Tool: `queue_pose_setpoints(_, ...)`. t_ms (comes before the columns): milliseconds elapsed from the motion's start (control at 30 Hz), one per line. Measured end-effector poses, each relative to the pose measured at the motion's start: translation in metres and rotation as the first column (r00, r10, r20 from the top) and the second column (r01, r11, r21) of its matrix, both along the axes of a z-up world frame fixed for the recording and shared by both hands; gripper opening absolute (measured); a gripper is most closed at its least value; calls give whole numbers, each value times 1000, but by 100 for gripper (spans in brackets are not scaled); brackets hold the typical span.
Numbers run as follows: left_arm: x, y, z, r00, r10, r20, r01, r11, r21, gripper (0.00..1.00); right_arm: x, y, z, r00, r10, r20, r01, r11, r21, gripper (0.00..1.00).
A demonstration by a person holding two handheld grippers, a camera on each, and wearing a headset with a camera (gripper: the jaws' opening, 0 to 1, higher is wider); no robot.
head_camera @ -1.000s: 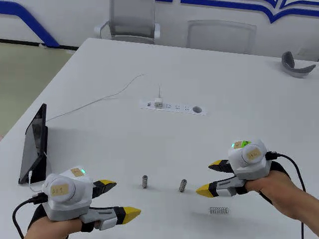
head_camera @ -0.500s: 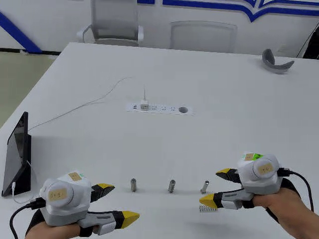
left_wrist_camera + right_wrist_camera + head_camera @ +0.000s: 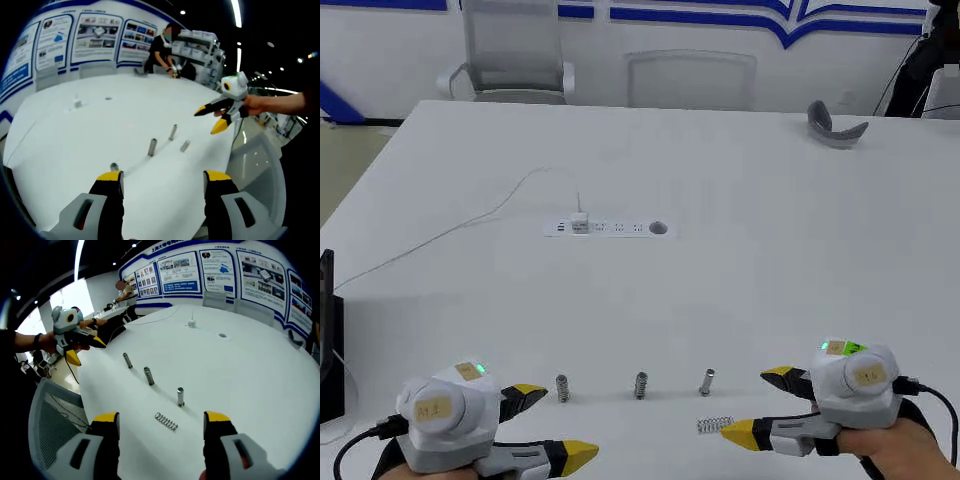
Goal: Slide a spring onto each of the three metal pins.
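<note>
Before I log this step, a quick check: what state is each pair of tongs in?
Left tongs: open, holding nothing.
Right tongs: open, holding nothing; a loose spring lies on the table ahead of them.

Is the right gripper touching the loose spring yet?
Apart. In the right gripper view the loose spring lies on the table between the open fingers of the right gripper, with bare surface showing on both sides.
</note>
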State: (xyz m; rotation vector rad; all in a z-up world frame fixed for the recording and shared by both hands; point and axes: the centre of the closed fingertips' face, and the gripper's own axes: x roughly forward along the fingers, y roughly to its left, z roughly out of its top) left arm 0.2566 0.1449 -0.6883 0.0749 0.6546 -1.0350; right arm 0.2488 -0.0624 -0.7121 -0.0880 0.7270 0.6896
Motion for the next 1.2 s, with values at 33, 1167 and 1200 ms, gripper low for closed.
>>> queue_pose_setpoints(33,0,-2,0,1000,-6,-1,6,1000,0,66,-3,-1,0,1000,-4,-2,4,1000,2,70)
queue_pose_setpoints(1167,-20,-110,-34,913,-407,16,396,898,189,64,-36,-24,-3,997,-69,-23,70,997,20,79)
queue_pose_setpoints(1200,-21,-113,-36,910,-415,15,404,893,198,63,-37,-25,-3,997,-72,-23,72,997,21,79)
